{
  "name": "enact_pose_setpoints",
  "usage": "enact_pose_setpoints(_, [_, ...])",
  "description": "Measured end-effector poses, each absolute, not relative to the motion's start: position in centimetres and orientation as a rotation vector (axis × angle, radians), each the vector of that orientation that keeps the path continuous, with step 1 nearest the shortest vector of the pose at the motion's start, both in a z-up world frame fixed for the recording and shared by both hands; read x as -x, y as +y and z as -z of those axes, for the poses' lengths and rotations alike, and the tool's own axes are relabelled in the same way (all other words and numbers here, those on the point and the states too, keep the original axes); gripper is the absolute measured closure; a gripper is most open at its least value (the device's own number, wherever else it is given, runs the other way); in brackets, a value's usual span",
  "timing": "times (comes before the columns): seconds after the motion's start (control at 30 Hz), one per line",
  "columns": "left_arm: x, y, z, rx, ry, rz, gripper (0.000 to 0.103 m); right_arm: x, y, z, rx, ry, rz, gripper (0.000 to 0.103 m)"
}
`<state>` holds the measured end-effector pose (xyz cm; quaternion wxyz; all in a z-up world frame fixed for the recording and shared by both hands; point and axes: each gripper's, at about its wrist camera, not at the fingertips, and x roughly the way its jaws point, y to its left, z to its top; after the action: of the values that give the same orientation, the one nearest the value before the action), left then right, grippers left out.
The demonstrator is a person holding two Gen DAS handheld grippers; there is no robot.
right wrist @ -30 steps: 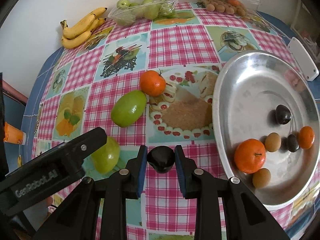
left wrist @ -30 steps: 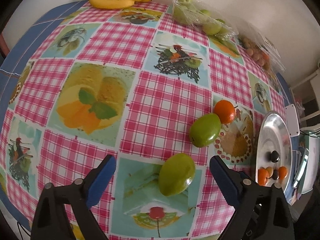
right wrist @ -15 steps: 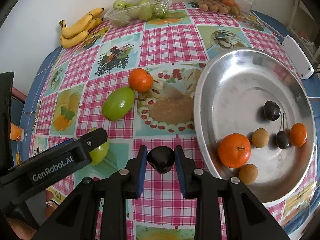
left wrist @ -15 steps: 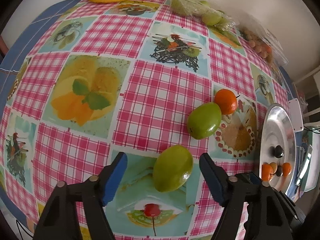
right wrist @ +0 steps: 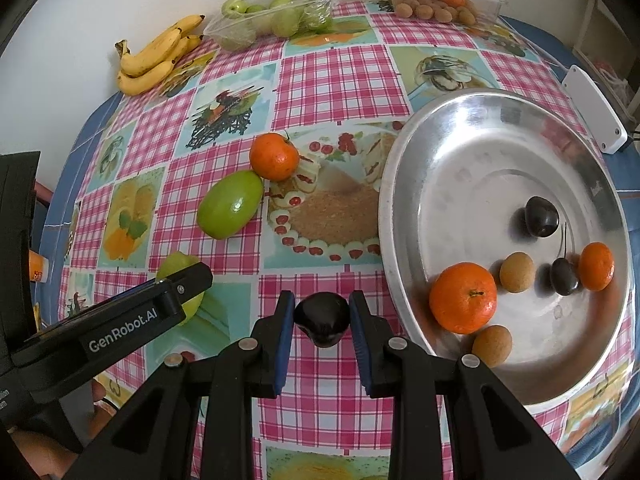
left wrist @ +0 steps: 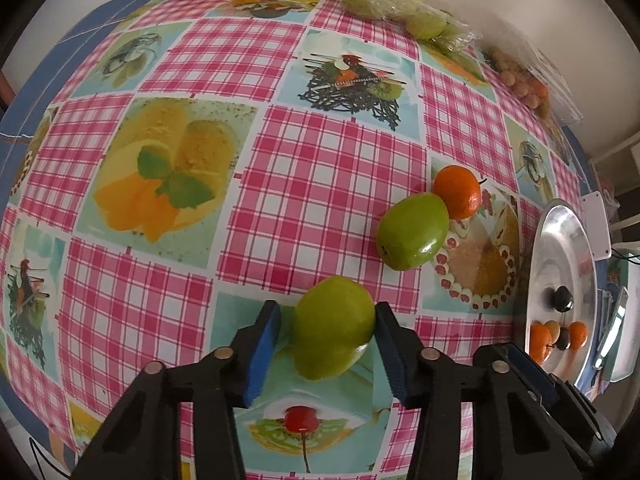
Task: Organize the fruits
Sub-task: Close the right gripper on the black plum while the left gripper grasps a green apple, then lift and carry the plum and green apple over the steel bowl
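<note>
Left gripper brackets green fruit on tablecloth, right pad touching, left gap unclear (maybe not seated): could roll. Right gripper clamps dark fruit beside tray; 1 slip drops it.

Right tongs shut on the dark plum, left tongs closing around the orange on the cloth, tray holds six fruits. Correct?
One error: the left tongs bracket a green fruit, not the orange, as the left wrist view shows. Right tongs shut on the dark plum; tray holds six.
</note>
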<state>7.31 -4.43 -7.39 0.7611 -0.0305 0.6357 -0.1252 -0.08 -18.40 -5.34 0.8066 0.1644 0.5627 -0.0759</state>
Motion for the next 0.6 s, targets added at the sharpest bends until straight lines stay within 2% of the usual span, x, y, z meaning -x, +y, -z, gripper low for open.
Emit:
enact_pose_setpoints(0.07, [-7.3,-4.5,7.4,0.064,1.385,0.282,0.058,0.1,-18.4,5.3,-0.353,1.204,0.163,0.074])
enact_pose_setpoints(0.6, [-7.5,-4.6,4.2,0.082,1.296,0.324,0.059,0.4,-18.5,3.9,-0.37,1.148,0.144,0.074])
